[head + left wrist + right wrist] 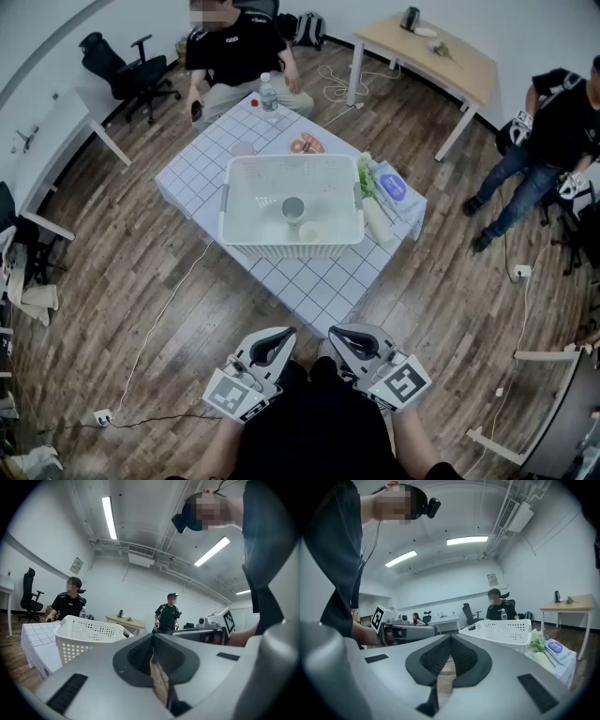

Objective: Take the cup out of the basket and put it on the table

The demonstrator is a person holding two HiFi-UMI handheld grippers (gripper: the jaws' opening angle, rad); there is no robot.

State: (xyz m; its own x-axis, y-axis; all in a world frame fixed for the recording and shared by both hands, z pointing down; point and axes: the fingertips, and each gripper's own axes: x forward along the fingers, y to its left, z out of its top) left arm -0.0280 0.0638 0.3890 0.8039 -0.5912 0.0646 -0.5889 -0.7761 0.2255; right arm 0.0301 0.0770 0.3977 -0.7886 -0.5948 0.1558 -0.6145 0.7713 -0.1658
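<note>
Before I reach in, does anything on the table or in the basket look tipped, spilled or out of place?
Nothing stands out. The cup stands upright in the basket, which sits flat on the table; no spill shows.

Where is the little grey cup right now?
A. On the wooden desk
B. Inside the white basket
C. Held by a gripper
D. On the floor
B: the cup stands inside the basket on the table, far from both grippers.

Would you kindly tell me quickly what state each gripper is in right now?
Left gripper: closed, holding nothing.
Right gripper: closed, holding nothing.
</note>
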